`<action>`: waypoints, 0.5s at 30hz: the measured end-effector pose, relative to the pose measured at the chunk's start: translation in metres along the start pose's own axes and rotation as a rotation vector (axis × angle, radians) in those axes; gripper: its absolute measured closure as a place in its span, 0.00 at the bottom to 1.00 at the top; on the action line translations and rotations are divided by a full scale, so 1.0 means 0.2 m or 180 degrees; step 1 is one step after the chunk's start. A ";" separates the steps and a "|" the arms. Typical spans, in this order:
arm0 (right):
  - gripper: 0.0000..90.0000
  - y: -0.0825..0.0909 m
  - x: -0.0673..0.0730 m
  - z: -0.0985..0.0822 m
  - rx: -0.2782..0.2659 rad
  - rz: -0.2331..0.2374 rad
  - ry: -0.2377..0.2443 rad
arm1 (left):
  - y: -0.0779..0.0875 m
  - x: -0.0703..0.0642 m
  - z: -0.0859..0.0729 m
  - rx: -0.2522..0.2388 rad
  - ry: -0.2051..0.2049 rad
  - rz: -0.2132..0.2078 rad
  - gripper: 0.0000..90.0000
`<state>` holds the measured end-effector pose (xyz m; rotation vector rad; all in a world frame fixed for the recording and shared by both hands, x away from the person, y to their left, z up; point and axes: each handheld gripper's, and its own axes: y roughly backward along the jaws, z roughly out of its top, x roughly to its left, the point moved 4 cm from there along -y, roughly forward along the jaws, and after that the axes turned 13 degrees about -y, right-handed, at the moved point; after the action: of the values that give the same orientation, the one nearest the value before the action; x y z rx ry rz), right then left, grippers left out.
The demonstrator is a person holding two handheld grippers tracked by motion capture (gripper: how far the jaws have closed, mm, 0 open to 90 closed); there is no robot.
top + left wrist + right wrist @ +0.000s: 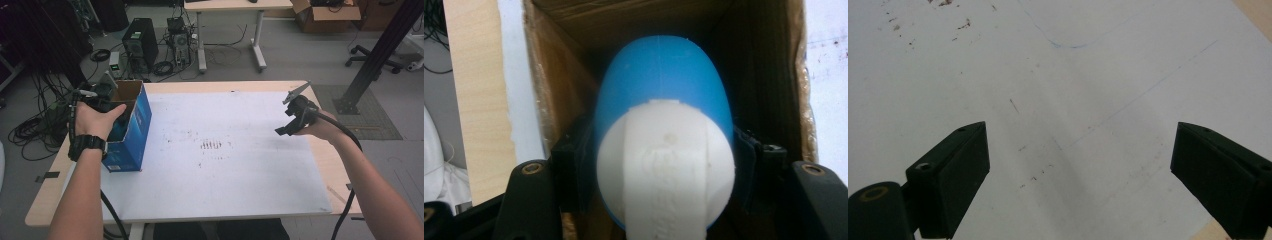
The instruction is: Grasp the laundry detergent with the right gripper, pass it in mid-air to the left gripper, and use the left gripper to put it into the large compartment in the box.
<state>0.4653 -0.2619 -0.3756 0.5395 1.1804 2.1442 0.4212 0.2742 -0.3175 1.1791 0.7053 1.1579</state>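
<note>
Blue-and-white egg-shaped capsule (663, 145), smooth, blue at the far end, white at the near end with a raised band bearing embossed, unreadable lettering. Clamped between the left tool's (663, 172) jaws, inside the open blue cardboard box (131, 125) at the counter's (240, 165) left edge. Box print too small to read. Right tool (1079, 175) spread wide, holding nothing, above the white sheet.

Left gripper (102, 102) is held by the watch-wearing left hand (95, 122), its fingers (569, 175) clamped; right gripper (290, 122) hangs with fingers (955, 175) spread wide, forearm angled inward.
</note>
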 end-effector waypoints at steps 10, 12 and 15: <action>0.10 0.00 0.01 0.00 -0.0012 0.0009 0.0004 | 0.00 -0.01 0.00 -0.0016 0.0012 -0.0039 0.42; 0.10 0.00 0.01 0.00 -0.0008 0.0008 0.0009 | 0.00 -0.01 0.00 -0.0021 0.0017 -0.0044 0.42; 0.10 0.00 0.01 -0.01 -0.0004 0.0008 0.0007 | 0.00 -0.01 -0.01 -0.0023 0.0017 -0.0059 0.41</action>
<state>0.4623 -0.2609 -0.3767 0.5384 1.1800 2.1481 0.4192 0.2718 -0.3178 1.1617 0.7142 1.1477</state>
